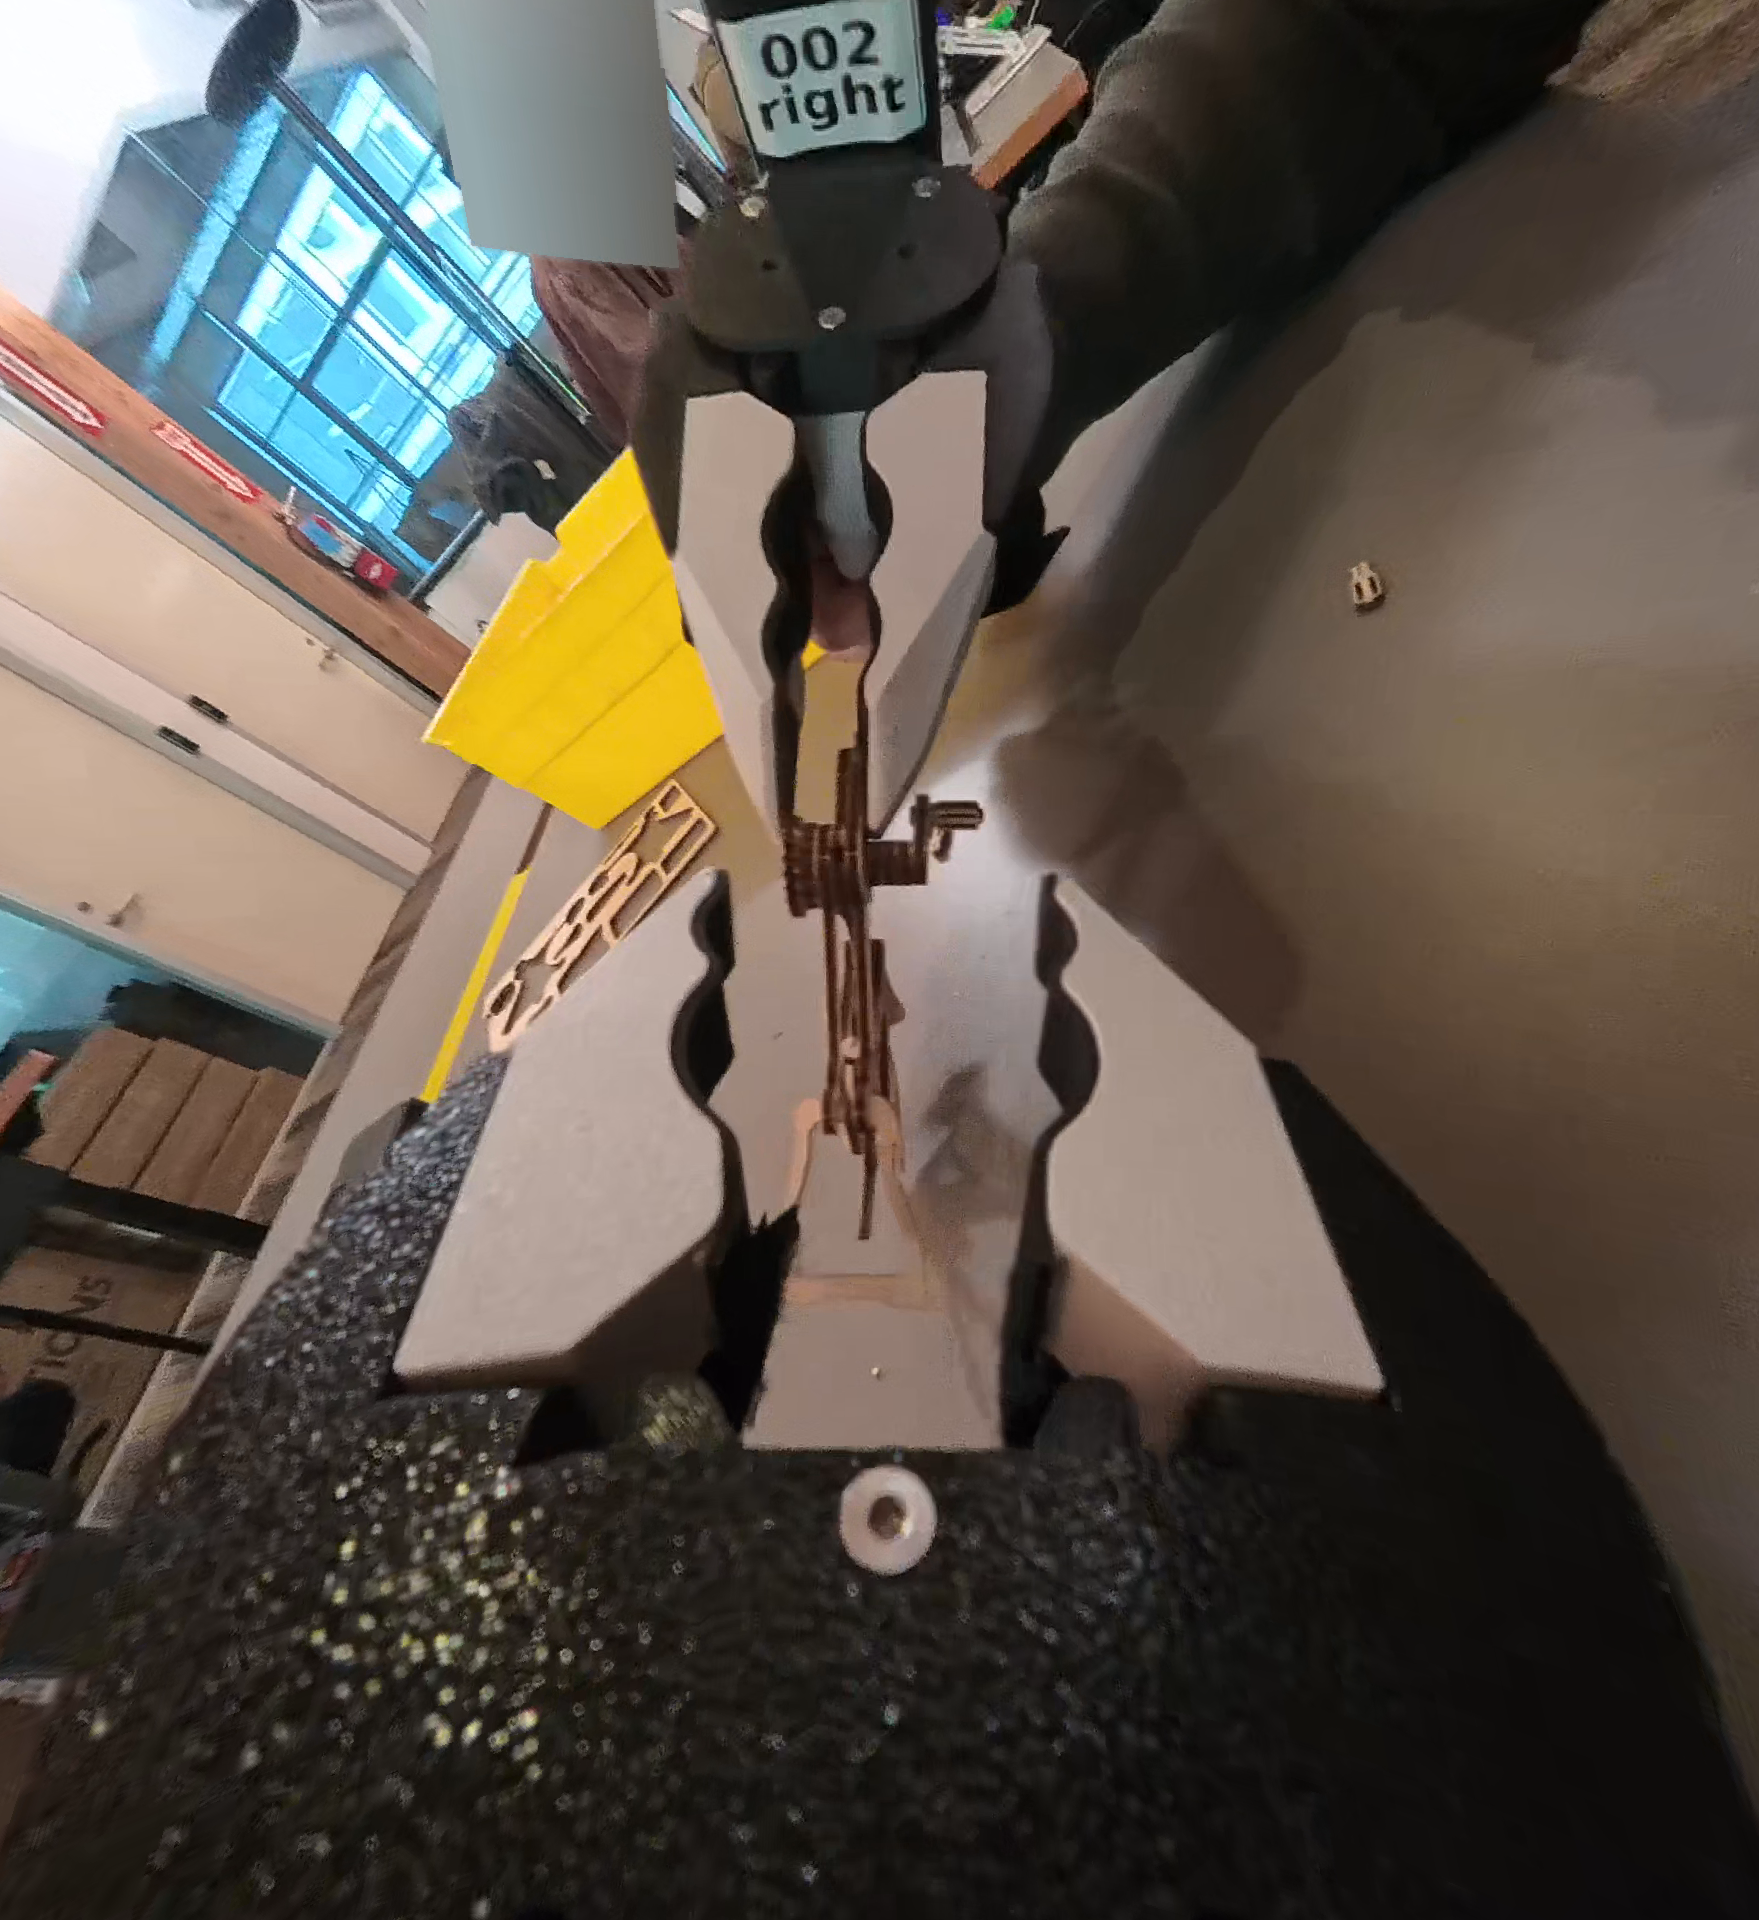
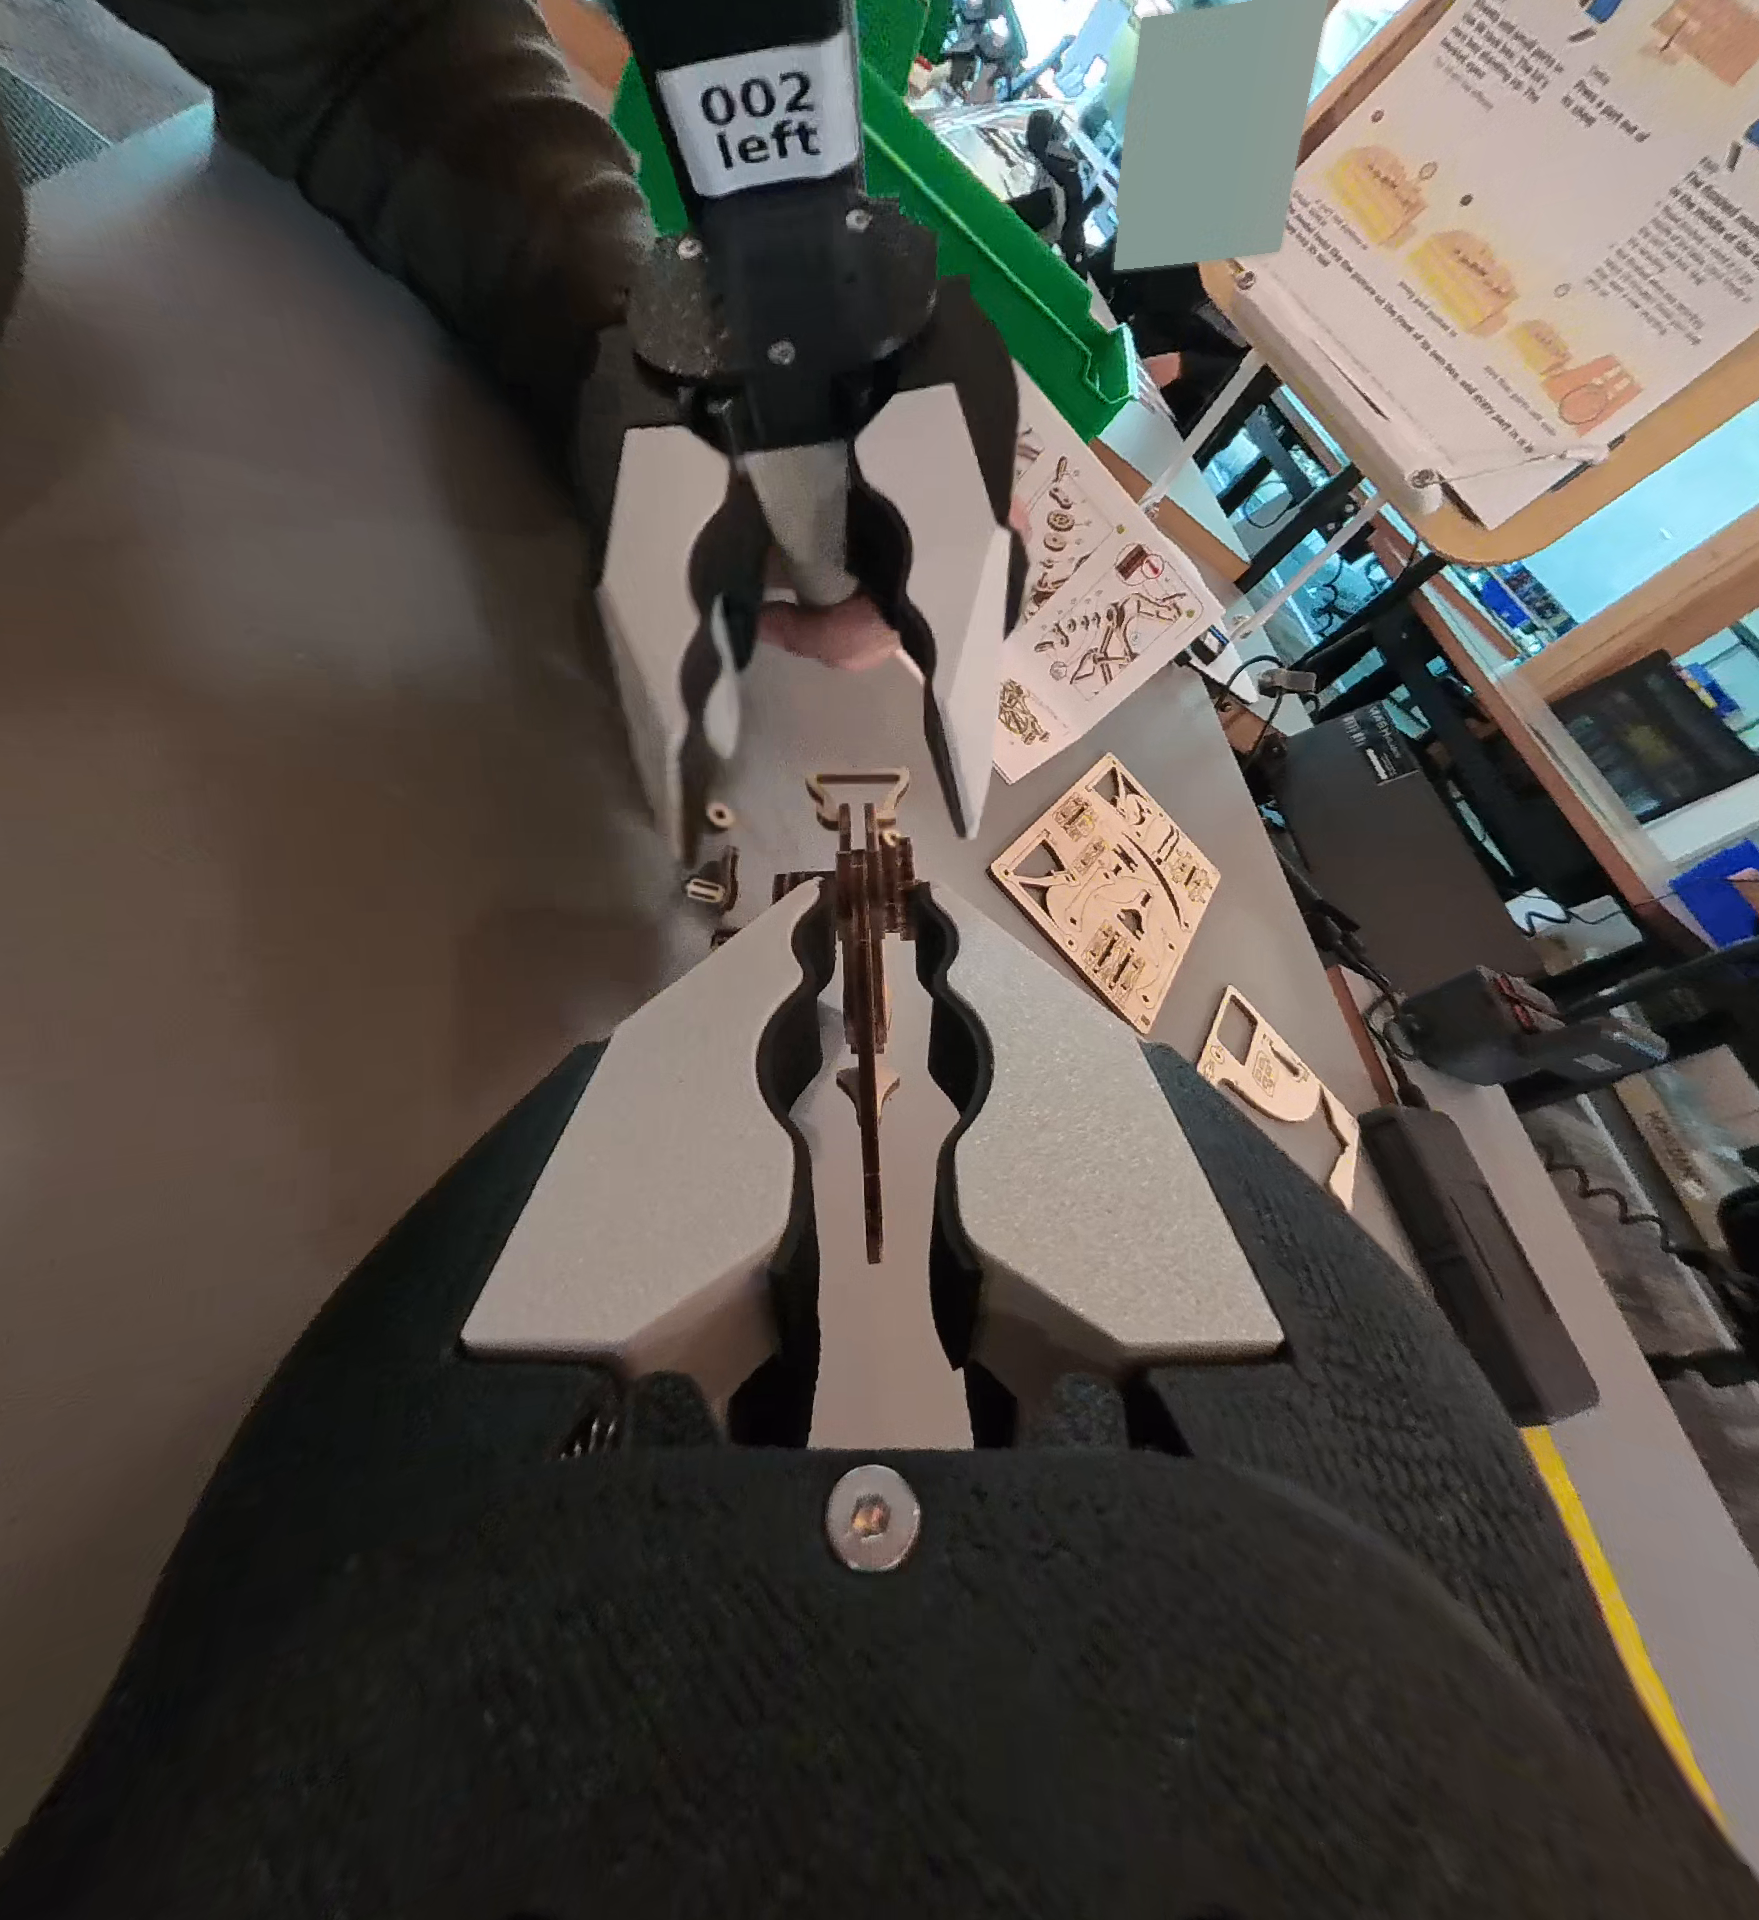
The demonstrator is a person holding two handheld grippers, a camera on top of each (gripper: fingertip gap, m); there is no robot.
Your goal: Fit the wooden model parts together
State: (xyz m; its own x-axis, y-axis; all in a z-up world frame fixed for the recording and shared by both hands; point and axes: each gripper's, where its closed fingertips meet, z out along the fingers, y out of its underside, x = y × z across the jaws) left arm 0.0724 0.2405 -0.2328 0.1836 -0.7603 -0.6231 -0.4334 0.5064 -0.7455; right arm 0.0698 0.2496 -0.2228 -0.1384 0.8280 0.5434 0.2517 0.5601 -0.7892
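Pale grey fingers on speckled black gripper bodies. Dark brown wooden model with light tan faces. Grey table. Yellow bin, green bin, pale tan cut-out wooden sheets.

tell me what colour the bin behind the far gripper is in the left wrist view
Yellow bin, clearest in the left wrist view.

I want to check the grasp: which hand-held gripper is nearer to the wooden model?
Right. The right hand-held gripper is shut on the model; the left hand-held gripper is open around its other end, apparently without touching.
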